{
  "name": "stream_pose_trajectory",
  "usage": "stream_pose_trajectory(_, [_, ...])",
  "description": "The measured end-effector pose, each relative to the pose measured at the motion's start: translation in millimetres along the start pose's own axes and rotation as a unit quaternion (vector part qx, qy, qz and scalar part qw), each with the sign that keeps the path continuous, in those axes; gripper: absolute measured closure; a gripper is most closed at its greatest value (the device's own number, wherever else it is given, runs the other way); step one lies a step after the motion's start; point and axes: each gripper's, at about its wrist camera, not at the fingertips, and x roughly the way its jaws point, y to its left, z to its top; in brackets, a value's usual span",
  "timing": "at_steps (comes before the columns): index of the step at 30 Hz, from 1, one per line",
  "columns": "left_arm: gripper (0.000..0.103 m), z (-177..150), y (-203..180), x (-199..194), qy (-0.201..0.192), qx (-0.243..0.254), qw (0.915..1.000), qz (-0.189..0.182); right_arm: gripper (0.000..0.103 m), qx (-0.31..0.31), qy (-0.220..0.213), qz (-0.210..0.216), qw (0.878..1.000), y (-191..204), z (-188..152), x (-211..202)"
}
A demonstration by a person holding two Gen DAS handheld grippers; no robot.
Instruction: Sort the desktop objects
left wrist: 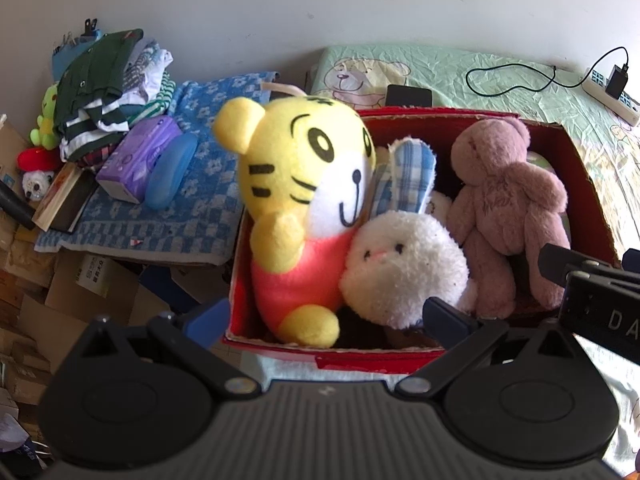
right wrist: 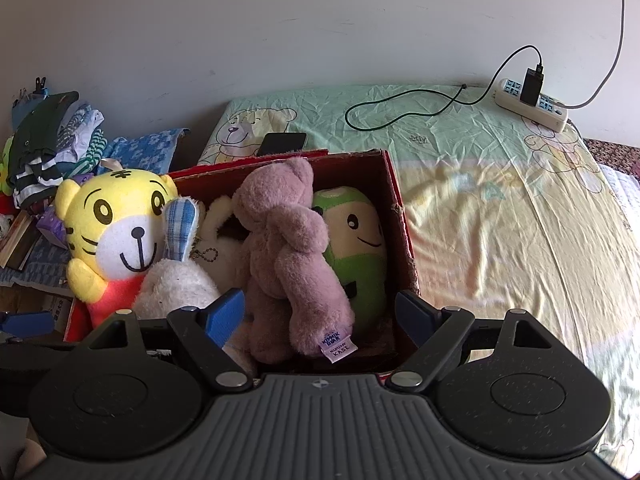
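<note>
Closest to the lens are the two grippers: the left gripper (left wrist: pixel 324 320) hangs with its fingers spread wide and nothing between them, just short of the near wall of a red cardboard box (left wrist: pixel 280 346); the right gripper (right wrist: pixel 320 316) is likewise spread wide and empty, its blue-padded fingers (right wrist: pixel 224 316) standing either side of the box's near right end. Going left to right inside the box, a yellow tiger plush (left wrist: pixel 304 200) in a pink top sits upright against the left wall, its head well above the rim. Pressed against it is a white bunny plush (left wrist: pixel 400 272) with a blue checked ear (left wrist: pixel 408 176) sticking up. Next comes a mauve teddy bear (right wrist: pixel 280 256), lying on its side across the others, a sewn label at its foot. Tucked behind it against the right wall is a green plush (right wrist: pixel 356 240) with a cream face. The box rests on a pale green bedsheet (right wrist: pixel 500 220) printed with bears. Behind the box lies a dark phone (right wrist: pixel 282 143); far right, a power strip (right wrist: pixel 532 106) with a black charger and cable. Off to the left, a heap of folded clothes (left wrist: pixel 100 92) and a purple tissue pack (left wrist: pixel 140 156) sit on a blue patterned towel (left wrist: pixel 200 184).
</note>
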Motion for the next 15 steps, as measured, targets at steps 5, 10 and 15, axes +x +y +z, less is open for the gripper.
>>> stream_pose_trajectory(5, [0.001, 1, 5, 2, 0.000, -0.002, 1.0000, 0.000, 0.018, -0.002, 0.001, 0.001, 1.000, 4, 1, 2])
stream_pose_trajectory(10, [0.001, 1, 8, 5, 0.000, -0.001, 1.0000, 0.001, 0.018, -0.004, 0.003, 0.002, 1.000, 10, 1, 4])
stream_pose_trajectory(15, [0.001, 0, 10, 8, -0.003, -0.001, 1.0000, -0.001, 0.018, -0.002, 0.008, 0.000, 1.000, 12, 1, 8])
